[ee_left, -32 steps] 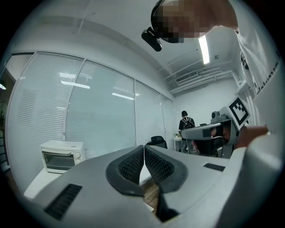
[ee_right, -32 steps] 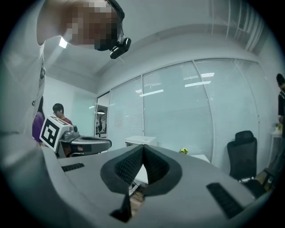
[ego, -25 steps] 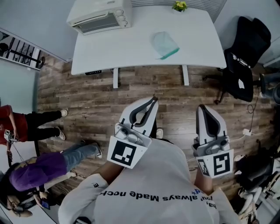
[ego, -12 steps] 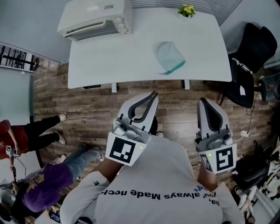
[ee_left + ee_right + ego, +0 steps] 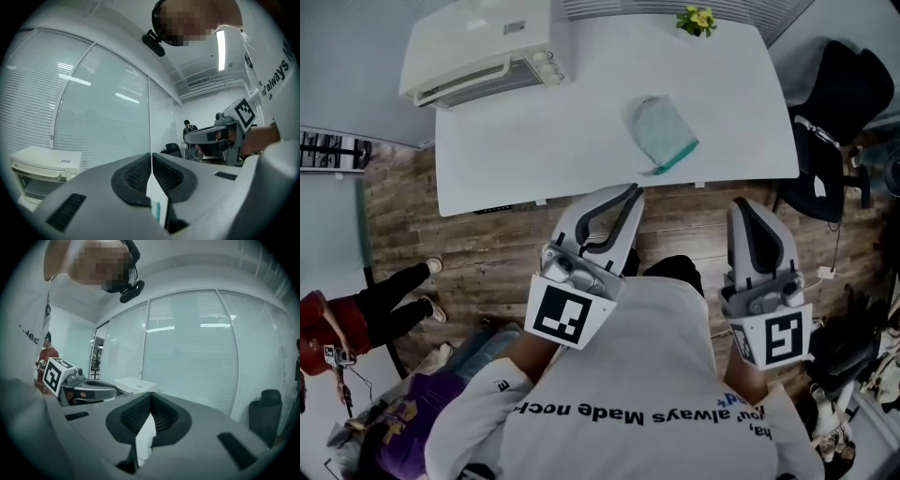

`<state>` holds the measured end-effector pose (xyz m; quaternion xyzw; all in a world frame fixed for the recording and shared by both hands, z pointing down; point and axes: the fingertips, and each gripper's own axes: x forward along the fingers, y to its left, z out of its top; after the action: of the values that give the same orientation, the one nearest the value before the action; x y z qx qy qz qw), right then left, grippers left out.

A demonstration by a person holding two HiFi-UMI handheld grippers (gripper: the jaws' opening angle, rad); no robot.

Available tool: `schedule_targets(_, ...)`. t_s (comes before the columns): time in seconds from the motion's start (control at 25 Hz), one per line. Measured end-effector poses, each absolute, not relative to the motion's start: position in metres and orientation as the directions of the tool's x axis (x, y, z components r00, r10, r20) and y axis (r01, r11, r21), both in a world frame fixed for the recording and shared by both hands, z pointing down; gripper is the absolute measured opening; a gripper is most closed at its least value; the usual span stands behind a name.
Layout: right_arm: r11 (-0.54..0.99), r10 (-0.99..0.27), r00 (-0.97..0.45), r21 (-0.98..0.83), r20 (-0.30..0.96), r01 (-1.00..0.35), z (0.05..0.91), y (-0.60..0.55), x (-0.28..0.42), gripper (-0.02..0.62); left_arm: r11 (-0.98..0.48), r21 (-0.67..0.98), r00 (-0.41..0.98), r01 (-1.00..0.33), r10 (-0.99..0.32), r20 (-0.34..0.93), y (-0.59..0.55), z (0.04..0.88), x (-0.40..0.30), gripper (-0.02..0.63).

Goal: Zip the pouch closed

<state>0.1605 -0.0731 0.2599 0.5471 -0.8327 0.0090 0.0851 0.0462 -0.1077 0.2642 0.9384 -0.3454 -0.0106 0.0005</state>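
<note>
While the left gripper point(image 5: 628, 190) and right gripper point(image 5: 748, 204) held jaws together, empty, both likely needed parting before reaching the pouch point(image 5: 661, 133) at 12 o'clock.

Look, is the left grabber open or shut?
Shut. In its own view, the left gripper has its jaws pressed together at the tips, with nothing held between them.
</note>
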Motion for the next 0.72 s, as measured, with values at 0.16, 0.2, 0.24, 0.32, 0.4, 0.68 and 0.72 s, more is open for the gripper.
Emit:
schedule_targets(0.16,0.399,-0.910,-0.383,0.082,0.155,-0.913,0.265,-0.084,0.160,0.008,-0.789,-0.016,0.789,-0.614,-0.614,0.009,-0.121,0.273,0.053,0.025)
schedule_targets(0.2,0.400,-0.909,-0.383,0.085,0.166,-0.913,0.270,-0.087,0.159,0.008,-0.797,-0.018,0.797,-0.604,-0.604,0.019,-0.124,0.279,0.056,0.025)
schedule_targets(0.24,0.401,-0.907,-0.381,0.092,0.180,-0.911,0.276,-0.089,0.159,0.008,-0.804,-0.016,0.804,-0.594,-0.594,0.031,-0.127,0.285,0.058,0.025)
schedule_targets(0.32,0.405,-0.902,-0.377,0.105,0.210,-0.908,0.292,-0.096,0.160,0.009,-0.813,-0.001,0.812,-0.582,-0.581,0.056,-0.133,0.303,0.063,0.026)
schedule_targets(0.4,0.409,-0.895,-0.373,0.115,0.246,-0.905,0.316,-0.103,0.162,0.018,-0.820,0.022,0.818,-0.572,-0.568,0.097,-0.138,0.332,0.068,0.026)
schedule_targets(0.68,0.473,-0.827,-0.364,0.180,0.429,-0.863,0.448,-0.120,0.154,0.051,-0.870,0.041,0.816,-0.491,-0.443,0.371,-0.143,0.490,0.091,0.084)
schedule_targets(0.72,0.485,-0.807,-0.364,0.171,0.464,-0.858,0.470,-0.120,0.152,0.052,-0.875,0.049,0.812,-0.482,-0.425,0.399,-0.144,0.508,0.094,0.091)
